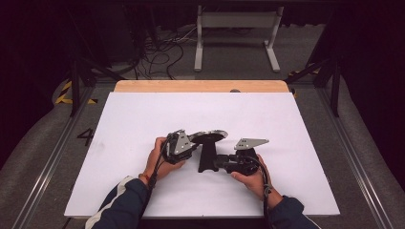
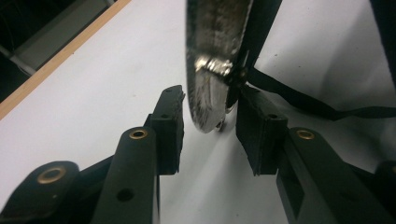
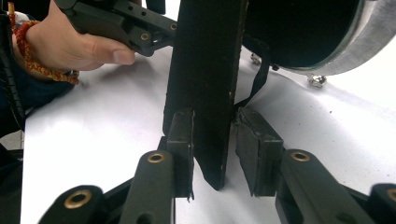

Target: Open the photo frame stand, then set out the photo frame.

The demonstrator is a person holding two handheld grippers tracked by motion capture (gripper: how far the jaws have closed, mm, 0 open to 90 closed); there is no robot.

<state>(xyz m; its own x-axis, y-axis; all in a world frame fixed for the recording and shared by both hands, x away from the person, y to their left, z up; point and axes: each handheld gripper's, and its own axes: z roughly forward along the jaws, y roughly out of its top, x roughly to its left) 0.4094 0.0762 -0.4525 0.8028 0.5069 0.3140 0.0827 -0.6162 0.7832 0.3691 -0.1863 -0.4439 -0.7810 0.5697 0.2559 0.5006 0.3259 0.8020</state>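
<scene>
A small pan with a silvery rim (image 1: 210, 135) and a black handle (image 1: 207, 160) sits at the middle of the white board. My left gripper (image 1: 195, 142) is at the pan's left edge. In the left gripper view the metal rim (image 2: 212, 70) stands between its pads (image 2: 170, 126) with narrow gaps, so my left gripper (image 2: 210, 126) is open. My right gripper (image 1: 216, 162) comes at the handle from the right. In the right gripper view my right gripper (image 3: 215, 144) straddles the handle (image 3: 205, 84); the left pad lies against it and the right pad (image 3: 254, 154) stands just off it.
The white board (image 1: 143, 119) covers the table, with a wooden strip (image 1: 200, 86) along its far edge. Beyond it are floor cables (image 1: 157, 57) and a white stand (image 1: 236, 33). Metal rails (image 1: 47, 157) run along both sides. The person's left hand (image 3: 70, 46) appears in the right gripper view.
</scene>
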